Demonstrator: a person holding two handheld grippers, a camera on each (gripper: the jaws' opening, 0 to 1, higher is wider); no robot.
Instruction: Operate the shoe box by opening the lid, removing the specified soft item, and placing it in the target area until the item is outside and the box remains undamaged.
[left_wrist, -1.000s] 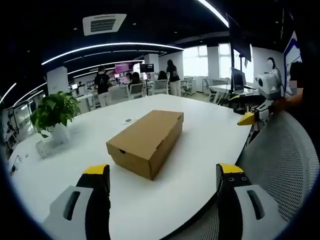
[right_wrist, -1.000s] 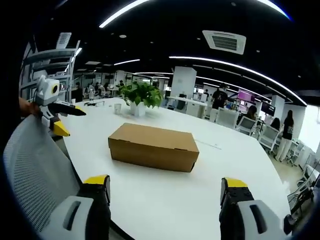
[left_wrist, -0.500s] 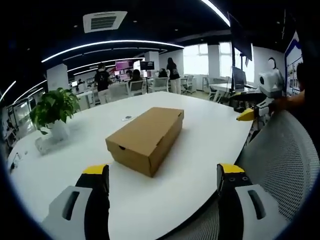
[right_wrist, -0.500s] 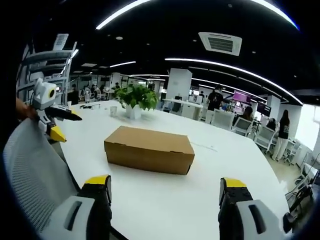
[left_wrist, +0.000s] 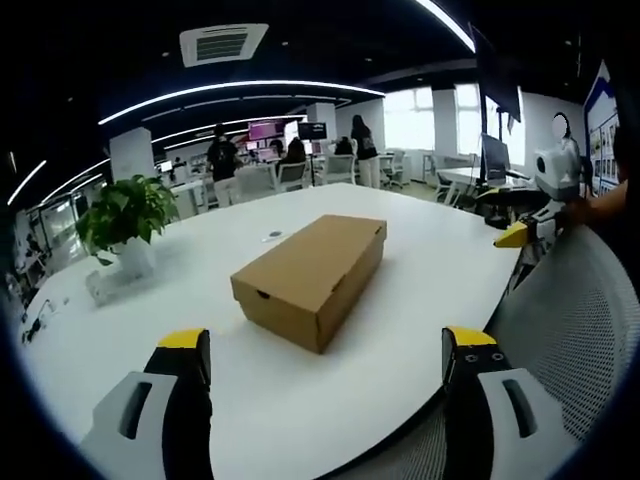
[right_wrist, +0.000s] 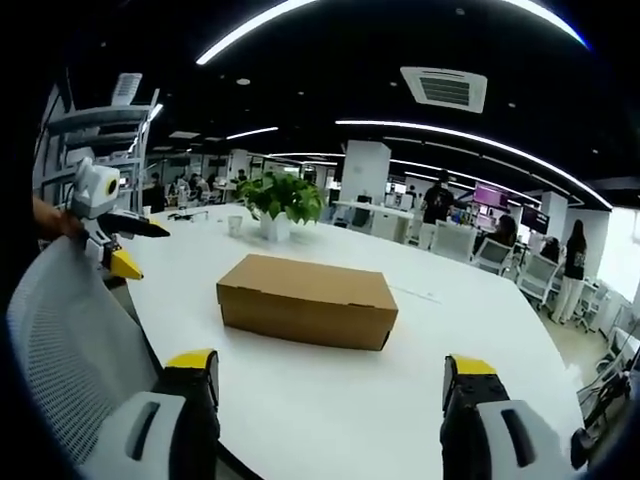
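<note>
1. The shoe box (left_wrist: 312, 277) is a plain brown cardboard box with its lid closed. It lies near the centre of the left gripper view, on the white table (left_wrist: 420, 250).
2. The left gripper (left_wrist: 330, 345) is at the bottom of the frame, its jaws wide apart and holding nothing, well apart from the box.
3. In the right gripper view the shoe box (right_wrist: 307, 299) is at the centre, and the right gripper (right_wrist: 330, 365) at the bottom is also spread wide and empty.
4. A potted plant (right_wrist: 281, 203) stands on the table above the box, left of centre.
5. A grey mesh chair back (right_wrist: 70, 340) is at the lower left.
</note>
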